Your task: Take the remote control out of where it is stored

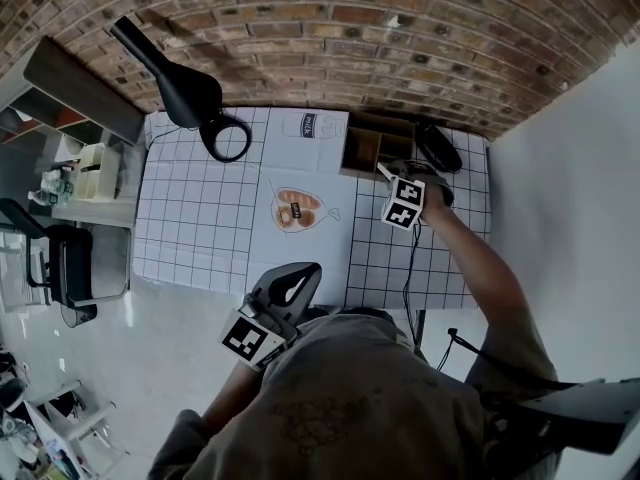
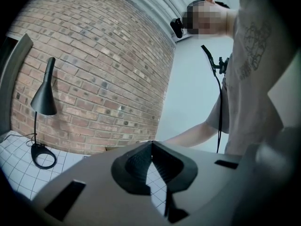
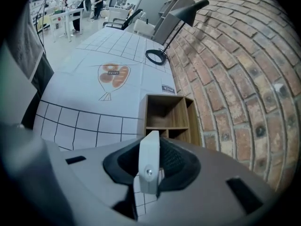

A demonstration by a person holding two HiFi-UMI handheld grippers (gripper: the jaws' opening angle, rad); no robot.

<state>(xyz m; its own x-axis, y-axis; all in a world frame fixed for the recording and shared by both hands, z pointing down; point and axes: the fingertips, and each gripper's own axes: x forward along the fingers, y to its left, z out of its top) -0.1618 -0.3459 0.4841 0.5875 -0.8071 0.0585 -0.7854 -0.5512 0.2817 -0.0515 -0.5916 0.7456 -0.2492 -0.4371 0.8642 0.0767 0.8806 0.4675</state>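
A white remote control (image 3: 149, 166) stands end-on between the dark pads of my right gripper (image 3: 150, 147), which is shut on it. The remote sits just in front of a small wooden compartment box (image 3: 168, 117), whose visible cells look empty. In the head view the right gripper (image 1: 437, 150) hovers at the right end of that box (image 1: 378, 146) near the brick wall; the remote cannot be made out there. My left gripper (image 1: 285, 288) hangs at the table's near edge, away from the box. Its jaws meet at the tips with nothing between them (image 2: 151, 144).
A white gridded cloth (image 1: 200, 218) covers the table, with a printed drawing (image 1: 297, 209) in its middle. A black desk lamp (image 1: 190, 93) stands at the back left by the brick wall. An office chair (image 1: 70, 268) sits off the table's left side.
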